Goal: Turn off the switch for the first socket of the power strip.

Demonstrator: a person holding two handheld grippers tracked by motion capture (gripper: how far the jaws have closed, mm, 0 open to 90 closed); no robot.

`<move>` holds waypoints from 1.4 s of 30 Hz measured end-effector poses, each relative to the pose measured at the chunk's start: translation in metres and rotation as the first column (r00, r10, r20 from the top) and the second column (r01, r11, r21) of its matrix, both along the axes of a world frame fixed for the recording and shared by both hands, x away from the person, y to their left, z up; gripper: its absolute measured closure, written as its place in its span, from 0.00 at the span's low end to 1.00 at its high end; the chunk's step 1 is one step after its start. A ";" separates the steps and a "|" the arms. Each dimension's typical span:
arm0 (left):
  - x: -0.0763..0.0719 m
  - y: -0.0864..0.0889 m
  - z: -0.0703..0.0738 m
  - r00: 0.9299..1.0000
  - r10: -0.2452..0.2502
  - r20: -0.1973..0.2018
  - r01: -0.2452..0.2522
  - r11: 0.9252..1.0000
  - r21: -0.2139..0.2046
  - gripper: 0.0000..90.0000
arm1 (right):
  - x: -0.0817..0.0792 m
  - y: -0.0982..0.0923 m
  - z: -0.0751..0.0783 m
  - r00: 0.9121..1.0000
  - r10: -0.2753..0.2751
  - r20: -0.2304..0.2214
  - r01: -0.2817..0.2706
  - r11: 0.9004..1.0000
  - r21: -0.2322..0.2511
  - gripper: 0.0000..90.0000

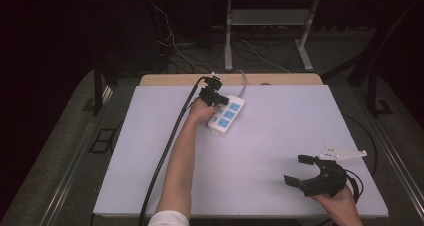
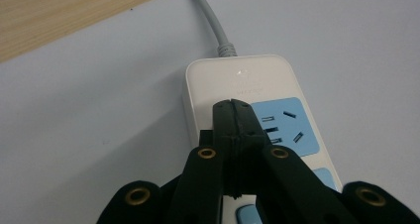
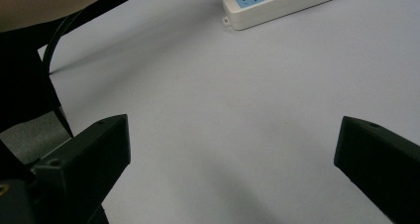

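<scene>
A white power strip (image 1: 227, 115) with blue sockets lies near the table's far middle, its grey cord (image 1: 243, 84) running off the back edge. My left gripper (image 1: 216, 100) is over the strip's far end; in the left gripper view its jaws are pressed together, tips (image 2: 235, 116) resting on the white top of the power strip (image 2: 237, 83) beside a blue socket (image 2: 289, 125). Nothing is between them. My right gripper (image 1: 298, 169) sits at the near right, jaws wide apart over bare table. In the right gripper view the power strip (image 3: 282, 1) lies far ahead.
A white table top (image 1: 280, 136) has a wooden strip (image 1: 170, 79) along its back edge. The left gripper's black cable (image 1: 165, 151) trails along the forearm to the near edge. Table legs and loose wires stand on the floor behind.
</scene>
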State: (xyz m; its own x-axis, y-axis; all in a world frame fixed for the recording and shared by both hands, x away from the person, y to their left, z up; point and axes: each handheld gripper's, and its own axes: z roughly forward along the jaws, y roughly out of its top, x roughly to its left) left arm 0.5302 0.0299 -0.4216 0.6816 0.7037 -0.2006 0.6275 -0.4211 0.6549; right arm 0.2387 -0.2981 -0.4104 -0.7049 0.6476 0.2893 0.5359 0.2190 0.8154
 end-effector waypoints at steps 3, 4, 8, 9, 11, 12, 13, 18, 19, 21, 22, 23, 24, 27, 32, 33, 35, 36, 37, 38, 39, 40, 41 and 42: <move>0.001 0.002 -0.001 1.000 0.018 -0.018 -0.019 0.999 -0.030 1.00 | 0.001 -0.001 0.000 1.000 -0.007 -0.001 0.007 1.000 0.003 0.01; 0.000 0.002 -0.001 1.000 0.021 -0.018 -0.021 0.999 -0.028 1.00 | 0.000 -0.002 0.000 1.000 -0.009 -0.003 0.009 1.000 0.006 0.01; -0.002 -0.001 0.000 1.000 0.023 0.001 -0.023 1.000 -0.003 0.99 | 0.000 -0.003 0.000 1.000 -0.019 0.001 0.019 1.000 0.009 0.01; -0.002 -0.002 0.001 1.000 0.023 0.004 -0.023 1.000 0.004 0.99 | 0.001 -0.004 0.000 1.000 -0.020 0.001 0.020 1.000 0.009 0.01; -0.003 -0.003 0.001 1.000 0.025 0.009 -0.025 1.000 0.012 0.99 | 0.002 -0.005 0.000 1.000 -0.022 0.002 0.022 1.000 0.007 0.01; -0.003 -0.003 0.002 1.000 0.027 0.012 -0.027 1.000 0.007 0.99 | 0.002 -0.005 -0.001 1.000 -0.026 0.002 0.026 1.000 0.009 0.01; -0.003 -0.001 0.004 0.999 0.039 0.016 -0.039 0.999 -0.018 0.99 | 0.002 -0.006 -0.001 1.000 -0.028 0.001 0.028 1.000 0.009 0.01; -0.006 0.003 0.007 0.999 0.044 0.027 -0.044 0.999 -0.018 0.99 | 0.003 -0.009 -0.001 0.999 -0.038 -0.001 0.038 0.999 0.014 0.01; -0.006 0.004 0.008 0.998 0.045 0.032 -0.044 0.999 -0.032 0.99 | 0.003 -0.009 -0.001 0.999 -0.038 0.000 0.038 0.999 0.014 0.01; -0.008 0.004 0.011 0.998 0.042 0.037 -0.041 0.998 -0.043 0.99 | 0.004 -0.010 -0.001 0.999 -0.039 0.000 0.039 0.999 0.014 0.01; -0.009 0.004 0.012 0.998 0.041 0.042 -0.039 0.998 -0.046 0.99 | 0.004 -0.010 -0.001 0.999 -0.040 -0.001 0.040 0.999 0.015 0.01; -0.011 0.004 0.014 0.998 0.037 0.046 -0.035 0.998 -0.045 0.99 | 0.004 -0.010 -0.002 0.999 -0.041 -0.002 0.041 0.999 0.016 0.01; -0.012 0.004 0.015 0.998 0.038 0.048 -0.036 0.998 -0.050 0.99 | 0.004 -0.010 -0.002 0.999 -0.042 -0.004 0.042 0.999 0.017 0.01; -0.016 0.005 0.021 0.997 0.037 0.062 -0.034 0.997 -0.063 0.99 | 0.005 -0.010 -0.003 0.999 -0.044 -0.005 0.044 0.999 0.014 0.01; -0.023 0.009 0.030 0.997 0.038 0.071 -0.033 0.997 -0.068 0.99 | 0.005 -0.011 -0.003 0.999 -0.045 -0.008 0.046 0.999 0.014 0.01; -0.025 0.010 0.031 0.996 0.042 0.074 -0.037 0.997 -0.067 0.99 | 0.006 -0.011 -0.003 0.999 -0.046 -0.008 0.047 0.999 0.013 0.01; -0.028 0.013 0.034 0.996 0.050 0.075 -0.044 0.996 -0.077 0.99 | 0.006 -0.011 -0.003 0.999 -0.049 -0.009 0.049 0.999 0.013 0.01; -0.029 0.014 0.035 0.996 0.051 0.076 -0.045 0.996 -0.082 0.99 | 0.007 -0.011 -0.003 0.999 -0.049 -0.011 0.049 0.999 0.012 0.01; -0.031 0.016 0.036 0.996 0.054 0.076 -0.047 0.995 -0.086 0.99 | 0.007 -0.011 -0.004 0.999 -0.050 -0.012 0.050 0.999 0.011 0.01; -0.032 0.018 0.037 0.995 0.056 0.077 -0.049 0.994 -0.093 0.99 | 0.007 -0.011 -0.004 0.999 -0.049 -0.012 0.049 0.999 0.012 0.01; -0.034 0.020 0.037 0.995 0.057 0.079 -0.049 0.994 -0.101 0.98 | 0.007 -0.011 -0.004 0.999 -0.050 -0.011 0.050 0.999 0.013 0.01; -0.037 0.022 0.038 0.995 0.059 0.081 -0.049 0.993 -0.111 0.95 | 0.007 -0.011 -0.004 0.999 -0.051 -0.010 0.051 0.999 0.014 0.01; -0.039 0.024 0.038 0.995 0.059 0.083 -0.049 0.992 -0.117 0.93 | 0.007 -0.011 -0.004 0.999 -0.053 -0.009 0.053 0.998 0.017 0.01; -0.042 0.027 0.038 0.995 0.058 0.086 -0.048 0.991 -0.123 0.91 | 0.007 -0.011 -0.004 0.999 -0.054 -0.011 0.054 0.998 0.020 0.01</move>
